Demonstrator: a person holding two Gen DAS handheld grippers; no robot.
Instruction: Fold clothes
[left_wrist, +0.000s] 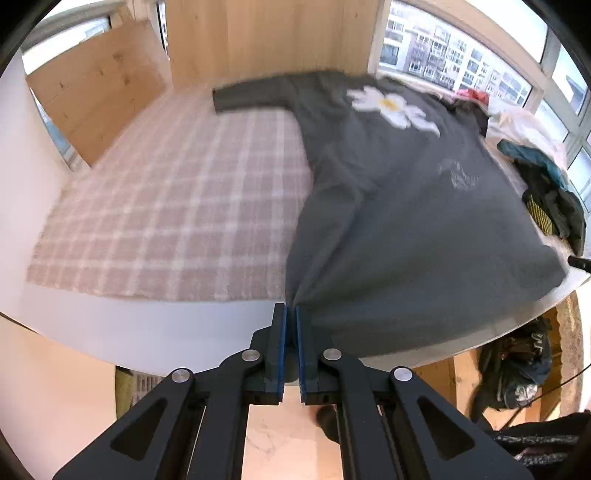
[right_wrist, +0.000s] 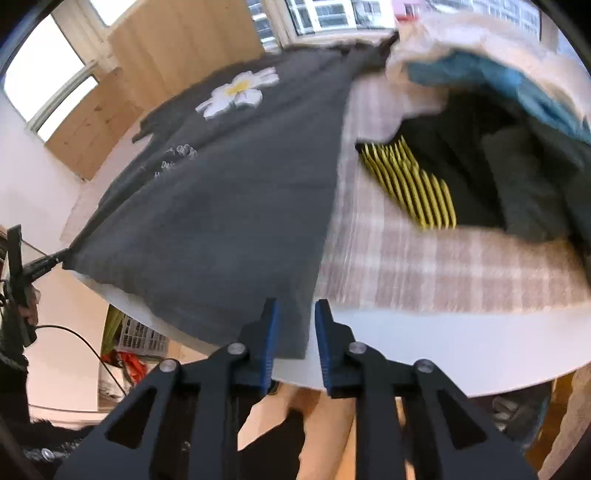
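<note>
At six o'clock, the left claw (left_wrist: 290, 314) pinches the shirt (left_wrist: 399, 206) hem; the right claw (right_wrist: 295, 314) straddles its corner, unclamped; next, clamp and lift.

Plaid blanket (left_wrist: 166, 206) on white table (left_wrist: 129, 325), wooden panels (left_wrist: 258, 37)

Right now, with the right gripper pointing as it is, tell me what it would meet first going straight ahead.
Most likely the dark grey T-shirt: its hanging corner already sits between the right gripper fingers, which have not clamped it. Just behind is the table edge, though depth is unclear.
</note>
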